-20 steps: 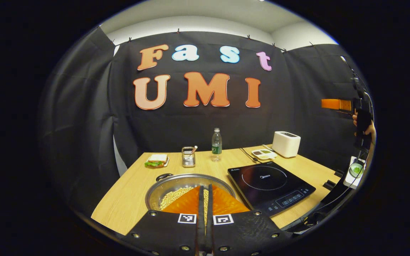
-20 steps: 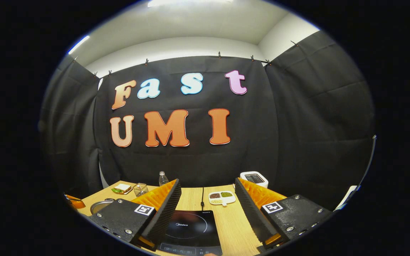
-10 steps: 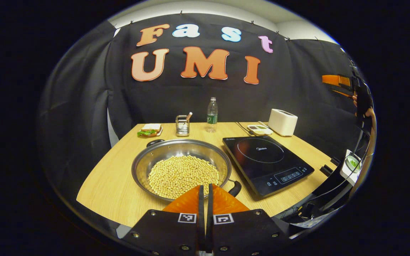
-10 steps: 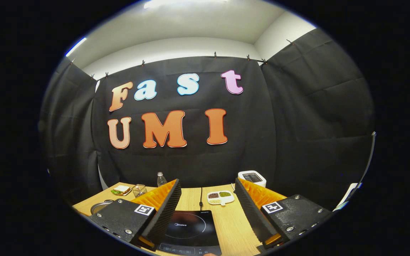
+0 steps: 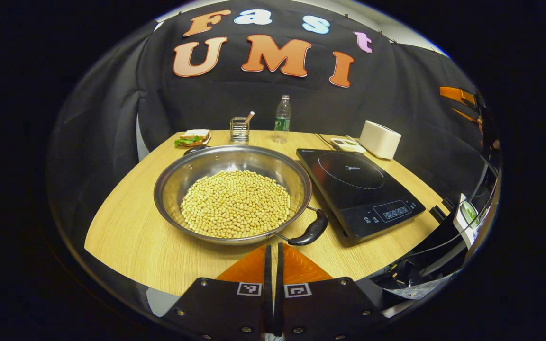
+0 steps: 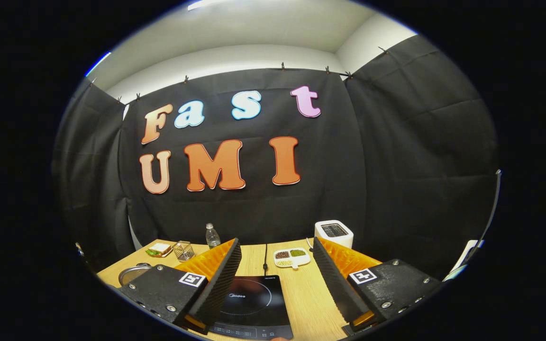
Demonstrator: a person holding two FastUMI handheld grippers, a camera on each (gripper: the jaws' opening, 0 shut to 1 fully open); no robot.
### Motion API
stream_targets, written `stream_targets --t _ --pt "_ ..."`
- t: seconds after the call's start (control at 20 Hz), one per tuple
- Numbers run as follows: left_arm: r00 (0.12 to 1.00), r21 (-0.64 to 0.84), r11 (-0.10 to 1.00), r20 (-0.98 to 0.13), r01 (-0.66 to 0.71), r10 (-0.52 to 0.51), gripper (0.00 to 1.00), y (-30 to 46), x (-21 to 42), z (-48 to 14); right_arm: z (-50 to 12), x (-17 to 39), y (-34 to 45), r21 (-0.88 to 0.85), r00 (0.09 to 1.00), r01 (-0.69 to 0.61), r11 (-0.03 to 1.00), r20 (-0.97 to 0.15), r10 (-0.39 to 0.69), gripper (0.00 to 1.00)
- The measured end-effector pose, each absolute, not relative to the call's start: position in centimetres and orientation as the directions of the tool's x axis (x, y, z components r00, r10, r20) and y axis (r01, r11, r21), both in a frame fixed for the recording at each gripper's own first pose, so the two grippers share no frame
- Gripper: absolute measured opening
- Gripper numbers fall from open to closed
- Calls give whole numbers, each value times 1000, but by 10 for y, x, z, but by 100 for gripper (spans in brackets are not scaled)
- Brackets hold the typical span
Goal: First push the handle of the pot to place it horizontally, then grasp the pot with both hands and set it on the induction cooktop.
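Hovering pinched-shut left gripper [image 5: 273, 253] just short of wide steel bean-filled pot's [image 5: 232, 194] black near handle [image 5: 309, 229], angled right of tips; right gripper [image 6: 277, 265] gaped over black cooktop [image 6: 249, 303].

Black screwed gripper [image 5: 273, 255] bodies, orange ribbed jaws, square markers
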State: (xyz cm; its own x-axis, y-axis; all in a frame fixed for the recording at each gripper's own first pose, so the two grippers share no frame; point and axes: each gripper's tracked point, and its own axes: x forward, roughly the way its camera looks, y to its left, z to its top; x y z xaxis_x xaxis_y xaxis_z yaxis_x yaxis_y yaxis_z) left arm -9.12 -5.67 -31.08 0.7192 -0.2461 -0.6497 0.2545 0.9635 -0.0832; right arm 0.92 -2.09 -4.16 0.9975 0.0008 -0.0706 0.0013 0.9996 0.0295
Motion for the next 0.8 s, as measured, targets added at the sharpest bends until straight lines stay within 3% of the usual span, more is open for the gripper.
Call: stream_targets --t 0.15,0.2,0.8 --pt "706 -77 963 -666 258 -242 2 -59 -87 -320 -47 13 -26 37 997 11 999 -81 -8 90" --pt "702 -77 963 -670 258 -242 2 -61 -86 -322 -49 14 -26 40 996 11 999 -84 -8 95" --pt "678 -39 958 -699 284 -230 2 -75 -72 -332 -63 26 -38 44 993 22 999 -113 -17 95"
